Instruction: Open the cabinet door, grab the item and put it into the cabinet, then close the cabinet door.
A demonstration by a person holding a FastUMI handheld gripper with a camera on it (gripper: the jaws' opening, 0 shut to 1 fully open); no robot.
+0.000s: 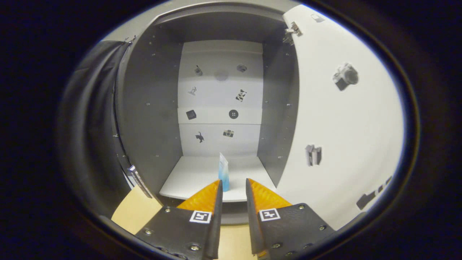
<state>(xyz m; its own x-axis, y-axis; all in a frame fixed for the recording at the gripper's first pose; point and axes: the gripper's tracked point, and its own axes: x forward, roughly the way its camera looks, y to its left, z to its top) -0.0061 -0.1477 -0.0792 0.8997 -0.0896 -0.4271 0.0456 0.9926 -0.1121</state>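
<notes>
A slim, flat blue tube (223,176) stands upright near the front edge of the smooth white shelf (187,180) inside the grey-walled cabinet (151,108), whose sticker-dotted white door (339,126) is swung wide. The gripper (233,186) is parted and empty — the tube stands just beyond its tips, close to one finger, contact unclear.

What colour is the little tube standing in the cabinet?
The tube is blue below, fading to white on top, clearest in the gripper view.

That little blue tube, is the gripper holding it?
No, nothing is held: the gripper is open, and the blue tube stands just ahead on the cabinet floor.
</notes>
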